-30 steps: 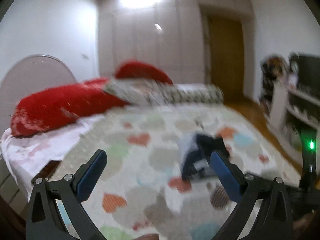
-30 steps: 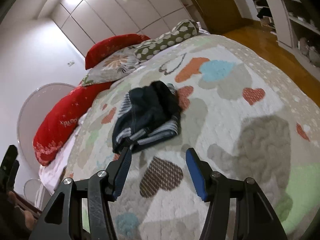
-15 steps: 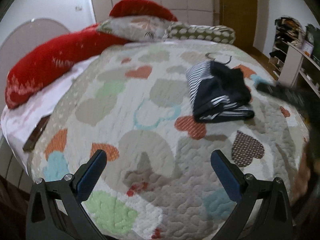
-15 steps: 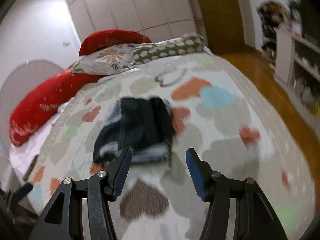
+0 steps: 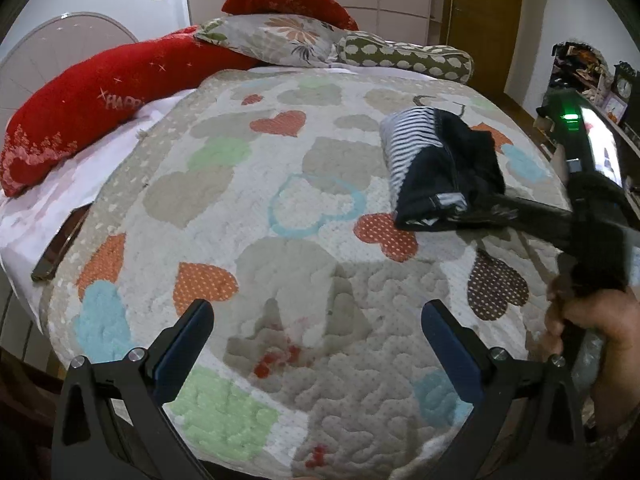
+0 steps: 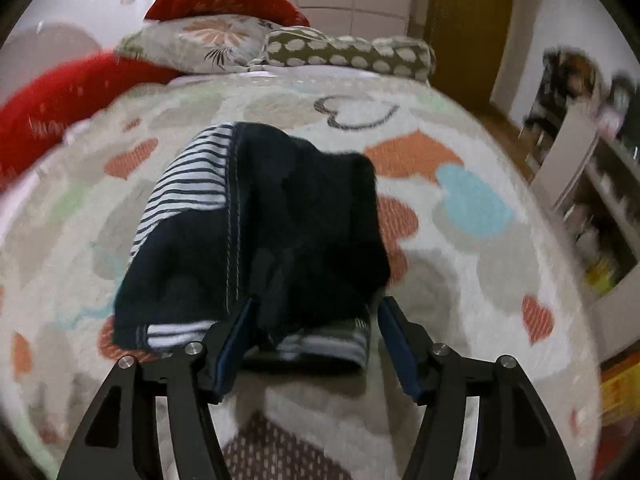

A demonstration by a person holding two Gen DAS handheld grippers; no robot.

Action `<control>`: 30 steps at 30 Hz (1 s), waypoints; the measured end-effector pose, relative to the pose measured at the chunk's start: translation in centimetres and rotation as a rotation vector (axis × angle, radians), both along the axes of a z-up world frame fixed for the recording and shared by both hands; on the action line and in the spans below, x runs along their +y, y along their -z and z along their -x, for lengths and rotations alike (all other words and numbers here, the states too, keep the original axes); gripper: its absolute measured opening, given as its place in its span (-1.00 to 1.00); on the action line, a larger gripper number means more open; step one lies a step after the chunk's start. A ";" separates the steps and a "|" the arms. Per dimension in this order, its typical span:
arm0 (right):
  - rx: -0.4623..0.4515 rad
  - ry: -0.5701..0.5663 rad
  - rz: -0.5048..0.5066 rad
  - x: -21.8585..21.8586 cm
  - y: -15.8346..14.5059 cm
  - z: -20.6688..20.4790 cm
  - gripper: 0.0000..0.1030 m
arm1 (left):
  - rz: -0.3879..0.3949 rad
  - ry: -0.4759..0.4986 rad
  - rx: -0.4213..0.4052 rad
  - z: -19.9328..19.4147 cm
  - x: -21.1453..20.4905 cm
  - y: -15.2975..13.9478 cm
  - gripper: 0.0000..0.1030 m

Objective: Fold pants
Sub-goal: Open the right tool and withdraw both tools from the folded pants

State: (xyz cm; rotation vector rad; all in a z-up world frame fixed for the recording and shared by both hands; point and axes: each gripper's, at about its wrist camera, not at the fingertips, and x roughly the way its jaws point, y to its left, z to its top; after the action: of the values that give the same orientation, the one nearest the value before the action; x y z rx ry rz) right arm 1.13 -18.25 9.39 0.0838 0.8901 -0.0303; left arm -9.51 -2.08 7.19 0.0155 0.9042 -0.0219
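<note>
From the left wrist, the left hand-held gripper (image 5: 318, 330) is spread wide above the bed (image 5: 280, 264); the folded pants (image 5: 440, 168) lie far right.

From the right wrist, the right hand-held gripper (image 6: 314, 334) is spread around the near edge of the pants (image 6: 256, 232).

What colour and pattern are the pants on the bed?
The pants are dark navy with a white-and-navy striped panel, clearest in the right wrist view.

Heart-patterned quilt (image 5: 256, 184) covers bed. Red pillows (image 5: 92, 92), floral pillow (image 5: 276, 40), dotted bolster (image 5: 404, 58) at far end. Wooden door (image 5: 484, 20) beyond. Shelves (image 6: 592, 200) at right.
</note>
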 end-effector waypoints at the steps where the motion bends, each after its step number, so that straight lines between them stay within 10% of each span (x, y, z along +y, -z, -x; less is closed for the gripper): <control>1: -0.007 0.015 -0.049 -0.8 -0.3 0.6 0.31 | 0.002 0.004 0.000 0.0 -0.1 0.0 1.00; 10: -0.035 0.106 -0.162 -4.1 -0.2 6.4 0.31 | 0.030 0.065 -0.022 0.9 -1.7 -0.2 1.00; 30: -0.086 0.055 -0.032 -1.8 0.0 10.8 0.33 | 0.036 0.096 -0.011 1.2 -2.7 0.4 1.00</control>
State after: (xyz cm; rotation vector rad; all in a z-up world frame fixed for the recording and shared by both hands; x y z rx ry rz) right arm -9.66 -20.08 9.38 0.1383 0.8023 -0.0639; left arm -10.67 -4.82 6.78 0.0252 0.8912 -0.1275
